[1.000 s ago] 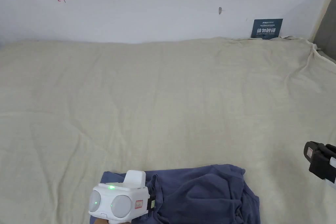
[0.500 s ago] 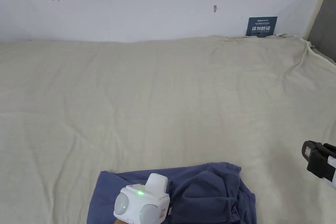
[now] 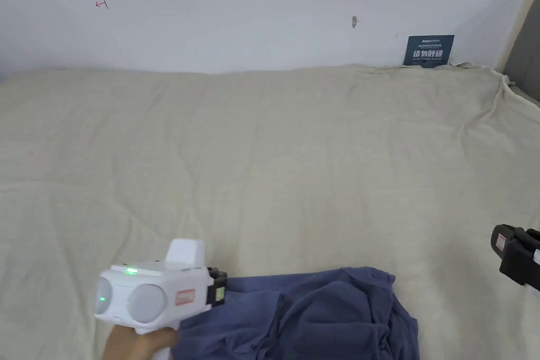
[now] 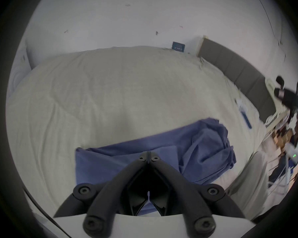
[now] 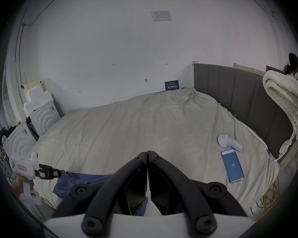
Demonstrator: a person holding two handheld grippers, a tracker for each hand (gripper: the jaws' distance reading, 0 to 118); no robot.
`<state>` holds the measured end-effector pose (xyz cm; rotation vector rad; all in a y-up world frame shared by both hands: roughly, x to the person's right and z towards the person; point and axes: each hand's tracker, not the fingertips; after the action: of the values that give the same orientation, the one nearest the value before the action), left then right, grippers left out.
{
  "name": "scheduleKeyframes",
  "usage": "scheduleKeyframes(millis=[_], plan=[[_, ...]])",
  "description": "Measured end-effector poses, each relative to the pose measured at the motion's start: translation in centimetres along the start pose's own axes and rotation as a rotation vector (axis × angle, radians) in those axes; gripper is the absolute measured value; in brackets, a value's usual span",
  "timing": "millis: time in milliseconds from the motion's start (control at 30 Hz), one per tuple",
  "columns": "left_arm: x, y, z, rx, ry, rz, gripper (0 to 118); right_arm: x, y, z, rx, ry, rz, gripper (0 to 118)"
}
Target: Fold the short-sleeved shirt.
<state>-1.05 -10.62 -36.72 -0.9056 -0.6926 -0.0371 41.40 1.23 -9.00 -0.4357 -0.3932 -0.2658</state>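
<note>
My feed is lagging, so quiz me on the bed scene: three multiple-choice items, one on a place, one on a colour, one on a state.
1. Where does the shirt lie on the bed?
A. near edge
B. by the far wall
C. on the headboard

2. What colour is the shirt?
A. red
B. blue
C. white

3. How do the right tongs stand?
A. wide open
B. shut with nothing between the jaws
C. clamped on the phone

Key: 1 A, the head view has it at the bottom edge, far from the wall. 2 B, blue cloth on the beige sheet. 3 B, the jaws meet in the right gripper view, and the phone lies apart.
</note>
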Motion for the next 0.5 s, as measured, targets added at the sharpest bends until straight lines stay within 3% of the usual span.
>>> scheduleKeyframes(millis=[233, 333, 400, 433, 467, 500], plan=[[-7.8, -0.4, 2.0, -0.041, 0.145, 0.082, 0, -0.7, -0.1, -0.5, -0.007, 0.009, 0.007, 1], [-10.0, -1.6, 1.3, -0.105, 0.097, 0.162, 6, -1.0, -0.2, -0.9, -0.015, 0.014, 0.012, 1], [-11.0, -2.3, 0.6, -0.131, 0.056, 0.227, 31, -1.2, -0.3, -1.0, -0.020, 0.019, 0.015, 1], [-11.3, -2.7, 0.4, -0.128, 0.057, 0.245, 50, -1.3, -0.4, -1.0, -0.022, 0.021, 0.016, 1], [-11.7, -2.9, 0.0, -0.120, 0.058, 0.247, 77, -1.3, -0.4, -1.0, -0.024, 0.022, 0.017, 1], [-11.9, -3.1, -0.2, -0.127, 0.068, 0.249, 93, -1.3, -0.5, -1.0, -0.025, 0.023, 0.017, 1]])
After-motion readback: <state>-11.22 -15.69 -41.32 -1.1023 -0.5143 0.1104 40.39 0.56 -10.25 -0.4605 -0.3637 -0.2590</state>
